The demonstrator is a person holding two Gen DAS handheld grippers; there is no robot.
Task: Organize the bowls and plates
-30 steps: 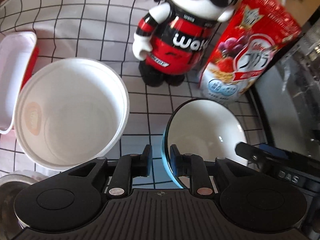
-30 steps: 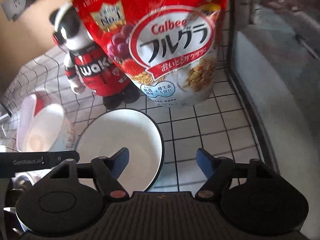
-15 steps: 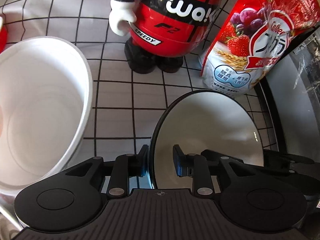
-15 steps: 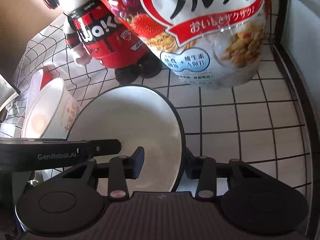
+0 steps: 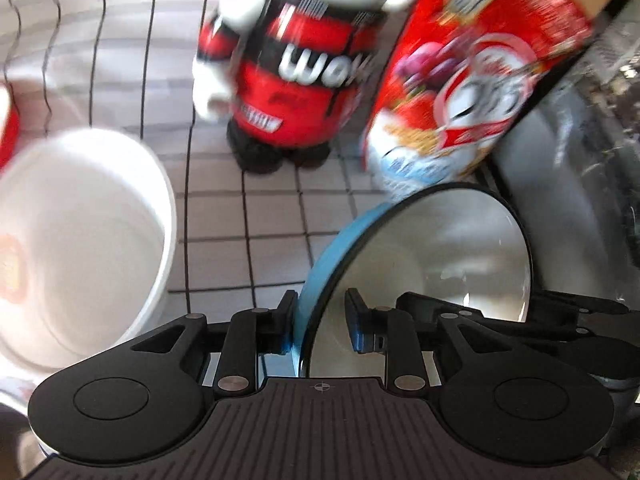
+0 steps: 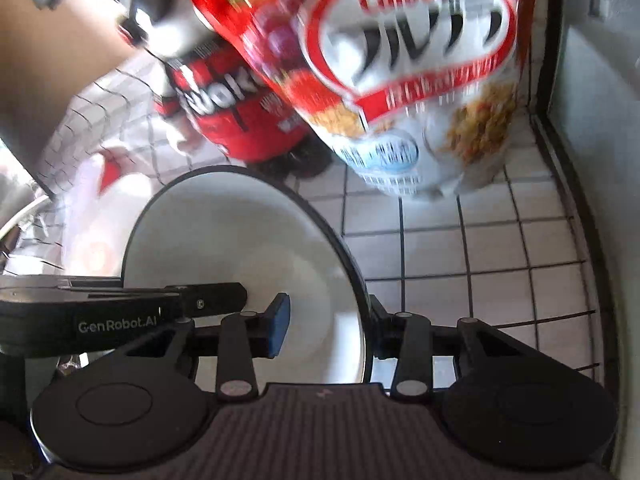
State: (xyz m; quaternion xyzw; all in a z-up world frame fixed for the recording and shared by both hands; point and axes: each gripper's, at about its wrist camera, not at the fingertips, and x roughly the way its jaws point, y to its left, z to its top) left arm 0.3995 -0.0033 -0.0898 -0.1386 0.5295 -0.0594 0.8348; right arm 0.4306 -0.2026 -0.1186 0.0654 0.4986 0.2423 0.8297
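We have the blue bowl tilted up on edge over the checked cloth, white inside, black rim, blue outside, and both tools are on it at once. Our left gripper straddles the near-left rim: one pad lies against the blue outer wall, the other stands inside over the white face with a clear gap. Its jaws have just been opening, so we judge it is letting go, with the rim between the pads but not pinched. Our right gripper straddles the opposite rim, one blue pad inside, the other finger outside behind the wall. Its jaws have just been closing, yet the inside pad shows a gap to the wall, so we cannot tell whether it grips firmly.

We read the step as a handover of the bowl from left to right. The next move calls for a sure hold on the right before the left draws back off the rim, then carrying the bowl clear.

Outward, the big white bowl sits just beside the blue one on the left, probably the nesting place. Behind them stand the red toy robot and the cereal bag, near enough to knock during a swing.
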